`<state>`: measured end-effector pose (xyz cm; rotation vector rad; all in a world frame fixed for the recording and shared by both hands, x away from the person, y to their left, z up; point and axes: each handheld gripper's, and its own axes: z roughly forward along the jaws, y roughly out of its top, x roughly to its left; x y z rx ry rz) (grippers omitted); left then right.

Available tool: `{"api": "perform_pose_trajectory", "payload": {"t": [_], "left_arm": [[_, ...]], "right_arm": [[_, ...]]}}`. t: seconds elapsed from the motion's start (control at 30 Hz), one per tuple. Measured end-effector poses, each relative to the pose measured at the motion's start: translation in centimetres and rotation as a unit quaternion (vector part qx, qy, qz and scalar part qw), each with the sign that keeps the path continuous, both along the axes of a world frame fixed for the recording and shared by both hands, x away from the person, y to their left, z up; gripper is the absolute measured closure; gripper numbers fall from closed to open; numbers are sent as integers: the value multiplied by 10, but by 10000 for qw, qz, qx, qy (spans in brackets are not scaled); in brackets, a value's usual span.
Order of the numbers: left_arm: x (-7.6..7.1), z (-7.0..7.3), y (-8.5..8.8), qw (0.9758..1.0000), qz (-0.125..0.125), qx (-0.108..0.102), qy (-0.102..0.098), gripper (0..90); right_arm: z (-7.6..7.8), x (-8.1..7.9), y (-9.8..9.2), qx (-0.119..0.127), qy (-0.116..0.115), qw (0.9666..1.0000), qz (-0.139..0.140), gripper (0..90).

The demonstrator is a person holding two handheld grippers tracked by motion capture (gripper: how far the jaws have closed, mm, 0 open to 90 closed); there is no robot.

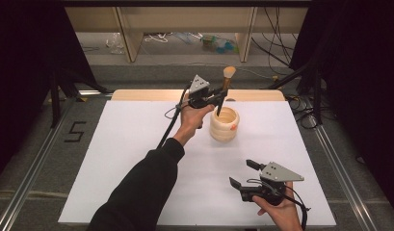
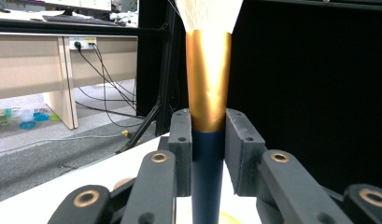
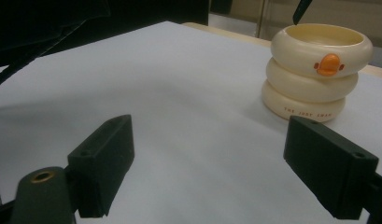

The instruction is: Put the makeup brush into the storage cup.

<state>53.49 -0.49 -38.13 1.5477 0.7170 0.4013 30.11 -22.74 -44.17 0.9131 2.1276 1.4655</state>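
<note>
A makeup brush point(image 1: 226, 83) with pale bristles, a gold ferrule point(image 2: 208, 79) and a dark blue handle stands upright. My left gripper point(image 1: 218, 95) is shut on its handle just below the ferrule, above the back rim of a cream ringed holder point(image 1: 224, 124). The brush's dark tip point(image 3: 300, 10) hangs just over the holder's mouth. The holder point(image 3: 316, 70) looks like stacked rings with an orange duck bill on its side. My right gripper point(image 1: 243, 173) is open near the table's front right, with nothing between its jaws, pointing toward the holder.
The white table sheet point(image 1: 137, 159) spreads wide around the holder. A wooden table edge point(image 1: 137, 94) runs along the back. Beyond it are desk legs, cables and small items on the floor point(image 1: 214, 43). Dark curtains flank both sides.
</note>
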Motion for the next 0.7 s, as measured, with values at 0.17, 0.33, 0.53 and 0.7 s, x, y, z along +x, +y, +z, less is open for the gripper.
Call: {"api": "perform_pose_trajectory", "payload": {"t": [0.17, 0.33, 0.53, 0.7], "left_arm": [[1, -1, -3, 9999, 26, -89, 40, 739], [0, -5, -7, 9999, 34, -84, 73, 739], [1, -12, -12, 9999, 59, -93, 57, 739], [1, -17, -16, 9999, 77, -4, 81, 739]], "right_arm": [[0, 1, -1, -29, -69, 10000, 21, 171], [0, 1, 0, -26, -104, 9999, 13, 171], [0, 1, 0, 2, -59, 10000, 16, 171], [0, 0, 0, 7, -50, 10000, 18, 171]]}}
